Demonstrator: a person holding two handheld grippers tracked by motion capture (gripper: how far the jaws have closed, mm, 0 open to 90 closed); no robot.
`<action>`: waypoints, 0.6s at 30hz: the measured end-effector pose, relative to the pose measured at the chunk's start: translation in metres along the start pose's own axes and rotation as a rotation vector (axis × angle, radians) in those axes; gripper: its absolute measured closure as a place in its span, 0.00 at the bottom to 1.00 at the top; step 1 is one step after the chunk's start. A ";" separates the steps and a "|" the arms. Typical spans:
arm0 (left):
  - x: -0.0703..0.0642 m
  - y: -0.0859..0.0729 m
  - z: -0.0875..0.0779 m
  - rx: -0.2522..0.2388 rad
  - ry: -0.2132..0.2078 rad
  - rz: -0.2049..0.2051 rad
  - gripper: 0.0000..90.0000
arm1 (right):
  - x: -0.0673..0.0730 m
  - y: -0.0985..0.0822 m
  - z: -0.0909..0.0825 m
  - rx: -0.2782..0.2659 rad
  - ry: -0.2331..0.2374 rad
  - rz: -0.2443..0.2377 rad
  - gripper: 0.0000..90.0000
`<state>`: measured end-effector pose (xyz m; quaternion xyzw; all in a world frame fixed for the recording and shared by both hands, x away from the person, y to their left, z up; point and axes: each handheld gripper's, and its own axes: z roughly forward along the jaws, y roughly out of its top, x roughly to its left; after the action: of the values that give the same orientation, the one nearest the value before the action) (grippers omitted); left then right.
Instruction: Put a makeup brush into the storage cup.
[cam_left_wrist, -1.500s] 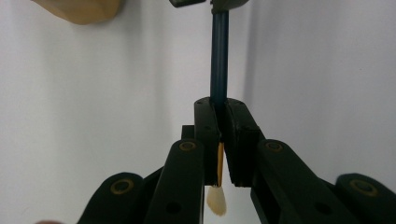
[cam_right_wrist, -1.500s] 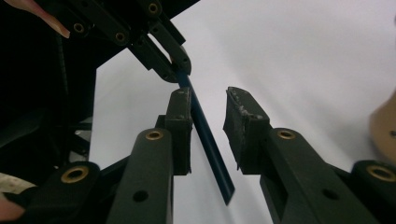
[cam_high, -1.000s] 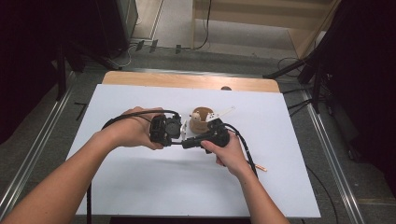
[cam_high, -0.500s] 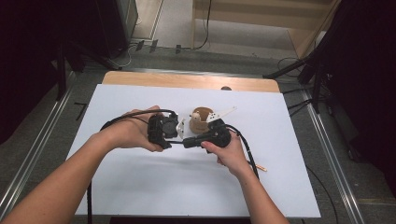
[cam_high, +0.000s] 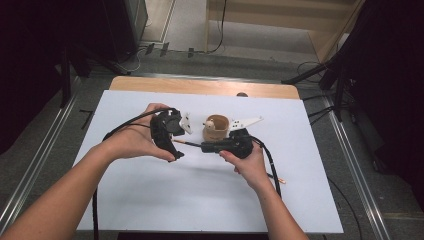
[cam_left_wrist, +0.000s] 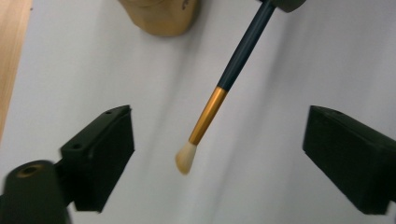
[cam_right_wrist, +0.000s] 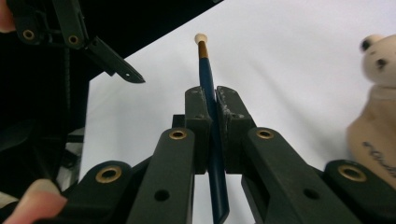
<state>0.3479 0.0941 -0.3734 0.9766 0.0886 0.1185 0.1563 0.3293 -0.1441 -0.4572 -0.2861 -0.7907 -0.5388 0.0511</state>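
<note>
Meanwhile, a paintbrush (cam_right_wrist: 206, 79) passes between two hand-held tools over a white worktop (cam_high: 165, 200).

Clamped tight on the dark blue handle, the right tool (cam_high: 206, 147) holds the brush level, pointing left toward the left tool (cam_high: 179, 140), whose jaws have just been opening and now stand wide, with the pale bristle tip and gold ferrule (cam_left_wrist: 208, 115) hanging free between them, touching neither. Just beyond the hands stands a tan cup (cam_high: 216, 129) with a small bear figure on it; dark script runs along its side in the right gripper view, too blurred to read. White sheeting covers the worktop, leaving a strip of bare wood (cam_high: 200, 86) at the far edge. Around it lie grey floor (cam_high: 55, 150), metal rails, loose cables and dark stands, with a pale wooden frame (cam_high: 280, 15) at the far end.
</note>
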 end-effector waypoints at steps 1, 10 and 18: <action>0.002 -0.002 0.000 -0.010 0.004 -0.014 0.02 | 0.002 0.000 -0.003 -0.023 -0.022 -0.020 0.95; 0.010 -0.016 0.002 -0.061 0.023 -0.112 0.00 | 0.005 -0.009 -0.009 -0.117 -0.104 -0.047 0.95; 0.012 -0.022 0.007 -0.112 0.021 -0.180 0.00 | 0.007 -0.018 -0.012 -0.214 -0.165 -0.068 0.95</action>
<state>0.3581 0.1147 -0.3849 0.9531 0.1709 0.1188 0.2196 0.3120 -0.1561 -0.4642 -0.3062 -0.7395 -0.5961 -0.0631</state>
